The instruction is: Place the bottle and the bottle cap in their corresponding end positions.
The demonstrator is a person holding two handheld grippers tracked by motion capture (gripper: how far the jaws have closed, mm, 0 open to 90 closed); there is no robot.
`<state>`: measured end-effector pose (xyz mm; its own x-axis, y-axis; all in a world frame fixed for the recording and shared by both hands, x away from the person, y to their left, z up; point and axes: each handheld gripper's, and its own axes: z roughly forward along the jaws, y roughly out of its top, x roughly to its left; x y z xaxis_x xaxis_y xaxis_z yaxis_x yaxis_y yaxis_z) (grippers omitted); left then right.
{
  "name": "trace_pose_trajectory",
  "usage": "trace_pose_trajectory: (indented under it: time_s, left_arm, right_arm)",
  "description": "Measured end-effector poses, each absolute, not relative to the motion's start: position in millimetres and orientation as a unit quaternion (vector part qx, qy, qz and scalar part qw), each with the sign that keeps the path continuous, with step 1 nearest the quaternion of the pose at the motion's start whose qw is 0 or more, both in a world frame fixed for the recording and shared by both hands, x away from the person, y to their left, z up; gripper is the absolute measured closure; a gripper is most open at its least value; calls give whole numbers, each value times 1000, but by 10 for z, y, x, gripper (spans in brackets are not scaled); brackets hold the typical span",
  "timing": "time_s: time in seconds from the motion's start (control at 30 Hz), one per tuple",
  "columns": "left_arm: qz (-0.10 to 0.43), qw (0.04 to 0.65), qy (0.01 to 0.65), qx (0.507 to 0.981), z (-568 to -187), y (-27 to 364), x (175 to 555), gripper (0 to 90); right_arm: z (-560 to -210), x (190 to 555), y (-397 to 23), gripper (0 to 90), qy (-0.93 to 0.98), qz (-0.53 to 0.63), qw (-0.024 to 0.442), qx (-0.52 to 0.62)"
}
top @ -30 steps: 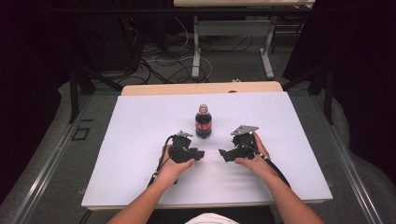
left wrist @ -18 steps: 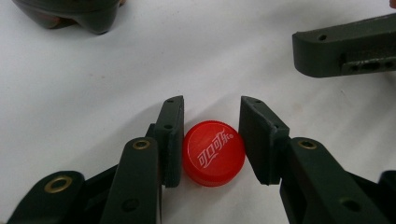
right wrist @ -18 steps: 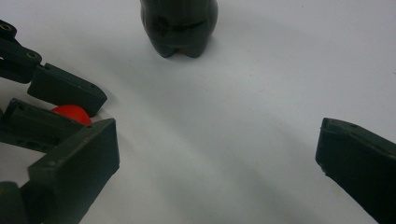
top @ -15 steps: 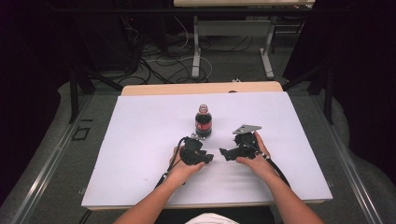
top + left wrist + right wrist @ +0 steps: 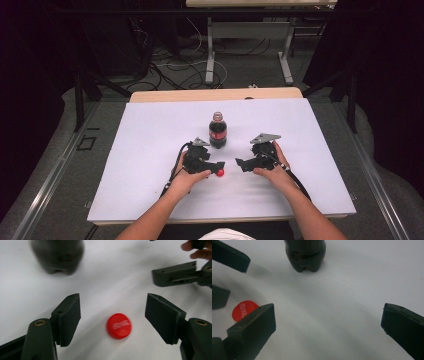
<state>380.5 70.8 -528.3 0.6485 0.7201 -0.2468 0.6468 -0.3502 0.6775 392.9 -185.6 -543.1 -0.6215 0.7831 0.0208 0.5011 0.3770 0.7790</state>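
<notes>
Both open: left gripper (image 5: pixel 112 315) jaws just widened off red cap (image 5: pixel 119 325), right gripper (image 5: pixel 328 322) empty.

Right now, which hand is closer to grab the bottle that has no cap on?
Probably the right. The right gripper is open and empty, with the bottle ahead of it. The left gripper has just been opening, and the red cap lies loose between its jaws.

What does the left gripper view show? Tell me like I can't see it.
A red bottle cap lies flat on the white table between the left claw's two black jaws, which have just been opening and stand apart from it. Beyond sits the dark base of a bottle, with the right claw at the upper right.
</notes>
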Motion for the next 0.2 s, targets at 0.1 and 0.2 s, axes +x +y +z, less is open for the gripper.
trace_pose_trajectory:
  time_s: [0.1, 0.2]
  left_arm:
    - [81, 408, 409, 812, -5223, 890, 3832, 272]
    - [97, 412, 422, 802, -5170, 1127, 3854, 242]
  right_arm:
    - [-5431, 3924, -1863, 0, 806, 395, 182, 402]
    - [-5420, 3926, -1893, 0, 806, 394, 182, 403]
